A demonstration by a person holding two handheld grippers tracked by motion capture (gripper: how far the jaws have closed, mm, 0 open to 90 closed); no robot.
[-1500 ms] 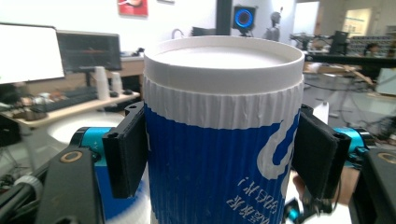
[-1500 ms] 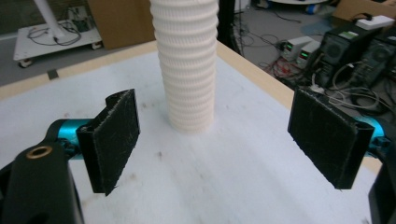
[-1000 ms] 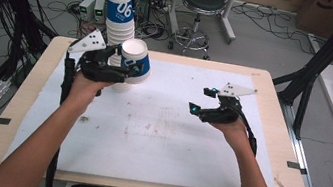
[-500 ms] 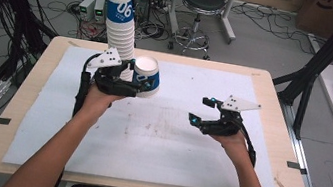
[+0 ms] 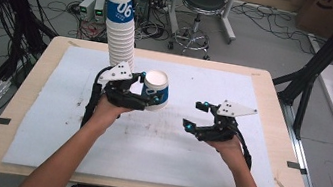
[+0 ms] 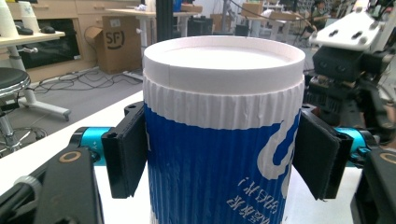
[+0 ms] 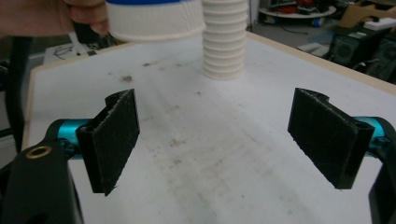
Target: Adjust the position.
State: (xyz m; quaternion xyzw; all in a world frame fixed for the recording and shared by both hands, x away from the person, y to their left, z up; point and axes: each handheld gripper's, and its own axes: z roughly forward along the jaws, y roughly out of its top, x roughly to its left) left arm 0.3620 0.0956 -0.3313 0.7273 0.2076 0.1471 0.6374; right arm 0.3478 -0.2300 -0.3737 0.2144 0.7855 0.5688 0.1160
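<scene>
Left claw (image 5: 155,103) of mine pinches a blue-and-white cup (image 5: 156,90), lifted off the table (image 5: 257,80). Right claw (image 5: 195,116), at its 3 o'clock, gapes wide. Cup stack (image 5: 120,30) stands at 11.

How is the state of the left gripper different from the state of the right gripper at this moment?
The left gripper is shut on a blue-and-white paper cup, while the right gripper holds nothing. The left gripper's jaws press the cup's two sides; the right gripper's jaws stand wide apart over the bare white mat. The left gripper is beside the cup stack; the right gripper is farther from it. Both are hand-held above the table.
</scene>
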